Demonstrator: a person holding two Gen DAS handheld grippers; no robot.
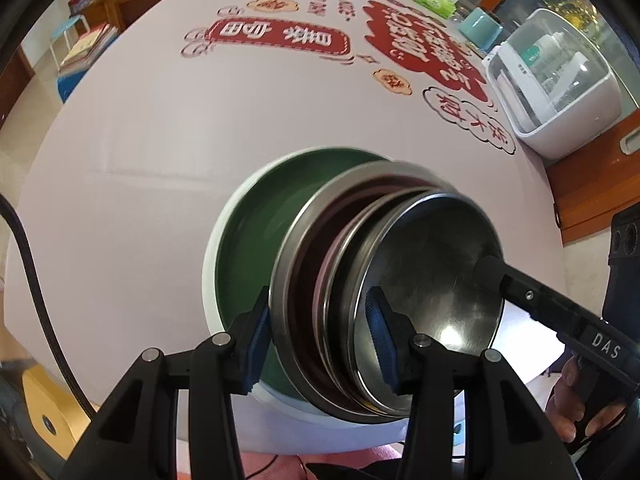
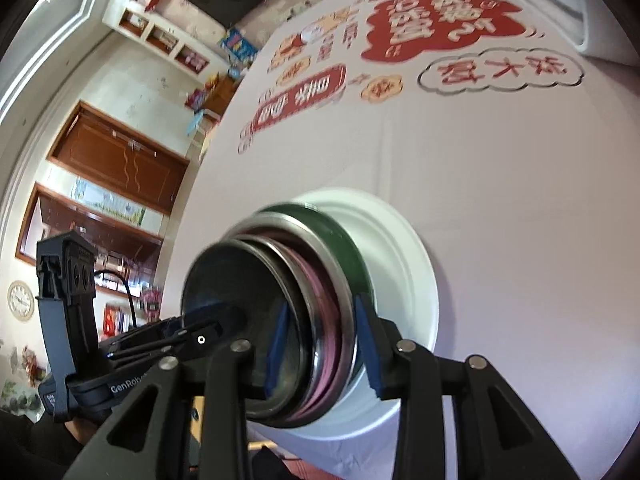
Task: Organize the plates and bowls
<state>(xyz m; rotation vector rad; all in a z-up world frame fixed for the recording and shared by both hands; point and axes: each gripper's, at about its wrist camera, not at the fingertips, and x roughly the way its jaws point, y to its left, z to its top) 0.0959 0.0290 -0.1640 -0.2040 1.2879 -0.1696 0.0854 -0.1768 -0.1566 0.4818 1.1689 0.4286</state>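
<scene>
Item: nested stack of dishes, lower centre of both views, on the white printed bench (image 1: 140,160).

- Bottom: white plate (image 2: 404,248), flat on the bench.
- In it: green bowl (image 1: 248,240), upright.
- In that: steel bowls (image 1: 432,264) with a pink one between them (exact count unclear from the blur), nested and tilted, not yet seated level.

Left tongs (image 1: 320,336): blue pads straddled the near rim of the steel bowls, one pad outside, one inside; partly parted, contact with the rim could not be told.

Right tongs (image 2: 322,344): same posture on the opposite rim, one pad inside the inner bowl, one outside; grip likewise could not be told.

Relation governing the next move: the stack lay directly ahead of and between both tongs, each equally near, rims facing up. Judged stage: nest lowered into the green bowl, release pending.

Risk: tilted bowls may slide on release.
</scene>
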